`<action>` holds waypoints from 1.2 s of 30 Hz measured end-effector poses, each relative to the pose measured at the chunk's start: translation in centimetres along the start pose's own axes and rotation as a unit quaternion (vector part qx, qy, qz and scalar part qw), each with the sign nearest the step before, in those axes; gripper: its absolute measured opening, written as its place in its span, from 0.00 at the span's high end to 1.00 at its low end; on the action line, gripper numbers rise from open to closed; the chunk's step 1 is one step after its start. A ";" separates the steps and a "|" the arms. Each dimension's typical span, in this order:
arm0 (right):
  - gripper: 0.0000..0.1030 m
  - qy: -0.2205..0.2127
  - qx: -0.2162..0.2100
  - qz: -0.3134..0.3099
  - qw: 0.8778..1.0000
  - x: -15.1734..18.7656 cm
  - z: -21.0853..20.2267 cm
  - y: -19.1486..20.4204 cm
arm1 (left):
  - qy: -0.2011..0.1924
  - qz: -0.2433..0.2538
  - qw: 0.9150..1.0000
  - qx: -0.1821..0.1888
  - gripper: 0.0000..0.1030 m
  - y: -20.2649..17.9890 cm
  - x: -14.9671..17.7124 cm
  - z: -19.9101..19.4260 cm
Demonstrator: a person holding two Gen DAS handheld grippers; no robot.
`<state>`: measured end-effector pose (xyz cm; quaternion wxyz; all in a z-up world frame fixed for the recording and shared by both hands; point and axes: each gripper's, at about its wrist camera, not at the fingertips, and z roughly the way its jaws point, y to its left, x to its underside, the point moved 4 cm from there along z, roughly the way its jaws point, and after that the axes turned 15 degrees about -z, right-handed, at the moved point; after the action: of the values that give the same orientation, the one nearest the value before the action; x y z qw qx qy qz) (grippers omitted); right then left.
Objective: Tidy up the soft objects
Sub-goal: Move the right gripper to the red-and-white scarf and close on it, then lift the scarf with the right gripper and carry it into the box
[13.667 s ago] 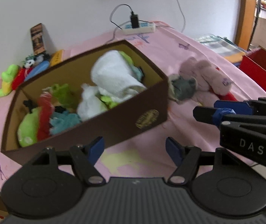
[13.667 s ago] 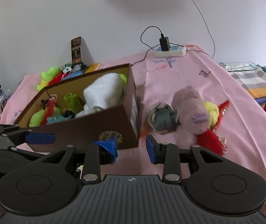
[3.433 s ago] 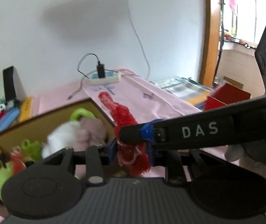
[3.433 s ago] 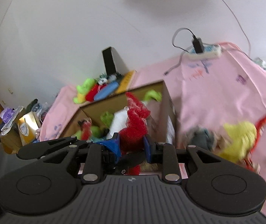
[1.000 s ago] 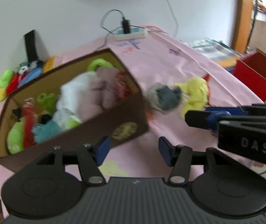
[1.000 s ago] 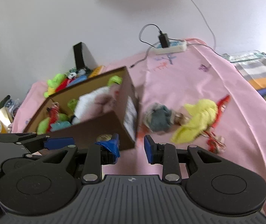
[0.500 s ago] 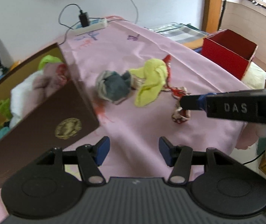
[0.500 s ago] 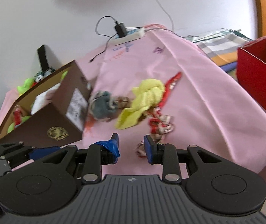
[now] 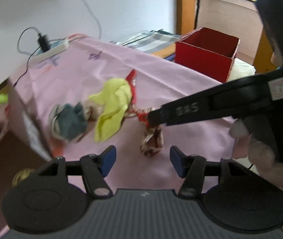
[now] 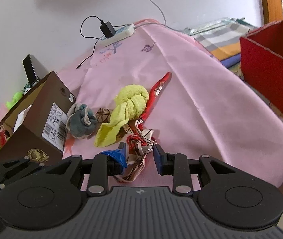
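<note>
- The brown cardboard box (image 10: 32, 123), stuffed with soft toys, sits at the left of the pink-covered bench (image 10: 211, 103), its barcode-labelled end wall facing the loose items.
- Just beside that end wall lies a grey-blue bundled cloth (image 10: 81, 121); whether it touches the box cannot be told.
- Next along, a yellow-green towel (image 10: 125, 107), knotted at its far end, trails its loose tail toward the camera; its long axis runs from far right to near left.
- A red patterned scarf (image 10: 141, 141) stretches beside the towel, its long axis running from a pointed red tip at the far right down to a knotted clump at the near edge of the bench.
- The right tool (image 10: 139, 155) has its blue-padded jaws parted on either side of that knotted clump; the pads flank the fabric and look just short of pressing it, though contact cannot be told for sure.
- In the left wrist view, the left tool (image 9: 141, 159) hangs with its jaws wide apart over the pink cloth, holding nothing, the scarf's knotted end (image 9: 152, 141) lying just beyond them.
- A white power strip (image 10: 119, 32) with a black charger lies at the bench's far edge.
- A red box (image 10: 268, 67) stands off the bench to the right.
</note>
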<state>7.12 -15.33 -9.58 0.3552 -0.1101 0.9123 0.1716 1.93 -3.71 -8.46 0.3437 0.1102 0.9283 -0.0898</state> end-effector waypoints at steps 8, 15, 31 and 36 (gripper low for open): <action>0.87 0.011 -0.013 -0.009 1.000 -0.3 1.8 -0.7 | 0.014 0.004 1.000 0.016 0.43 -0.1 -1.2 3.7; 0.87 0.006 -0.018 -0.019 1.000 -0.8 2.8 -1.0 | 0.019 0.015 0.999 0.027 0.53 -0.7 -1.8 5.8; 0.95 0.007 -0.039 -0.012 0.999 -0.3 1.6 -0.6 | 0.006 0.044 0.997 0.056 0.86 -2.0 -1.3 4.3; 0.97 0.010 -0.059 -0.015 0.998 0.2 0.1 0.4 | -0.005 0.044 0.997 0.070 0.86 -1.5 -0.2 1.6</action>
<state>6.90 -14.97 -9.74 0.3418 -0.1464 0.9022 0.2185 2.70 -5.61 -9.41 0.3437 0.1746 0.9120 -0.1401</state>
